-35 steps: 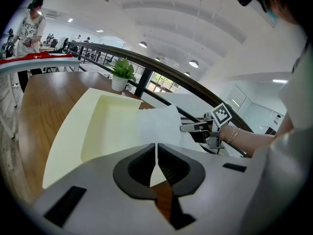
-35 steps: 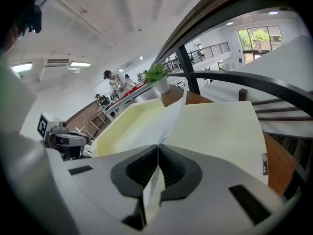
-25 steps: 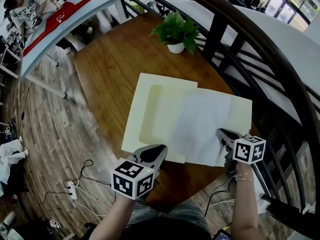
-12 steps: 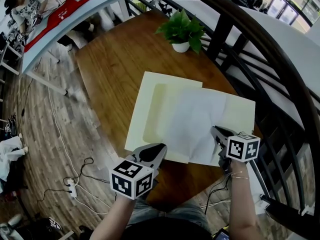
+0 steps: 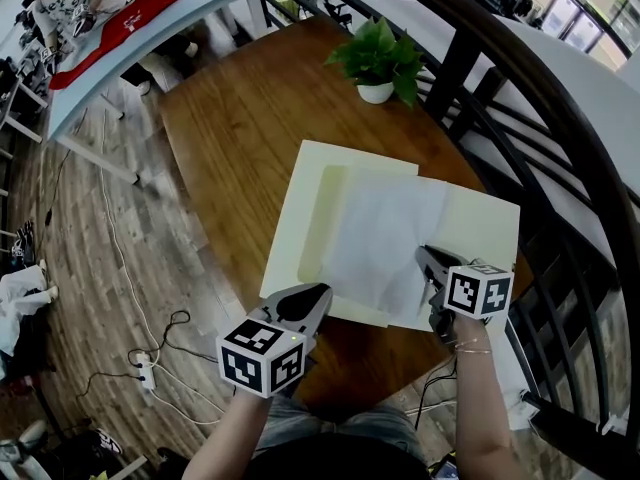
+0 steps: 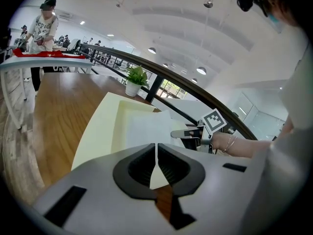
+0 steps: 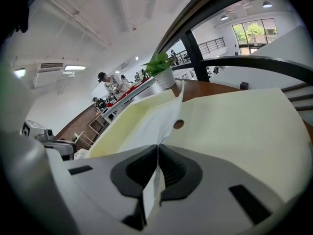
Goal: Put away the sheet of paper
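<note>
An open folder is laid flat on the surface, toward its near right part. The sheet of paper is spread on the folder, over its middle. The sheet's near right edge is caught between the jaws of the right hand-held gripper. The left hand-held gripper is placed at the folder's near edge. A potted plant is set at the surface's far edge — behind the folder. A railing is run along the right of the surface. To the left, on the floor, a cable and a power strip are laid.
</note>
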`<action>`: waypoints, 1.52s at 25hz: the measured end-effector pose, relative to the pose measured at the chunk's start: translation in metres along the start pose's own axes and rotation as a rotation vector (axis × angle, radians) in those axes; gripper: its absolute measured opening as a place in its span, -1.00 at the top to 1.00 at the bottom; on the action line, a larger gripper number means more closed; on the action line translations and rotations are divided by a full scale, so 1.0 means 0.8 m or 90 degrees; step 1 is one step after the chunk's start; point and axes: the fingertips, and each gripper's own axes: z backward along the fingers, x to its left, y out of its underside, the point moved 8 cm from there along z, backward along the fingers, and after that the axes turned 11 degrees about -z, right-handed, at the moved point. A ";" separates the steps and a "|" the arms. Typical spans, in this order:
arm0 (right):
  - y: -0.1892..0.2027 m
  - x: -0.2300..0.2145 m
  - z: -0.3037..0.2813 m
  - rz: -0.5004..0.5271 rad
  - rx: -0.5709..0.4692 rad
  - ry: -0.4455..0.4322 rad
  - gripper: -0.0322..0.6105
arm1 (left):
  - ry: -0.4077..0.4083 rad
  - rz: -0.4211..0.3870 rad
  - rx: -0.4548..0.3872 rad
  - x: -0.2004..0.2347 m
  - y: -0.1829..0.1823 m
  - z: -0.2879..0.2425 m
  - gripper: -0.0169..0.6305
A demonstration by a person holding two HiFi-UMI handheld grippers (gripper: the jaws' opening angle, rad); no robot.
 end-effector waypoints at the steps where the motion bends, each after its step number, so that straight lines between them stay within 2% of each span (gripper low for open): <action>1: -0.002 0.001 -0.002 -0.001 -0.004 0.003 0.80 | -0.002 0.001 0.000 0.002 0.000 0.001 0.86; 17: -0.001 0.039 -0.034 0.006 -0.009 0.010 0.80 | -0.001 0.002 0.003 0.023 0.005 0.018 0.86; 30: 0.008 0.061 -0.056 0.022 0.014 0.010 0.79 | 0.008 0.003 -0.001 0.035 0.008 0.029 0.86; 32: 0.011 0.064 -0.060 0.022 0.021 0.010 0.75 | 0.010 0.004 -0.002 0.037 0.008 0.030 0.86; 34: 0.014 0.064 -0.064 0.024 0.030 0.011 0.61 | 0.012 0.004 -0.001 0.038 0.009 0.031 0.86; 38: 0.013 0.071 -0.070 0.033 0.036 0.012 0.52 | 0.018 0.005 -0.003 0.041 0.009 0.030 0.86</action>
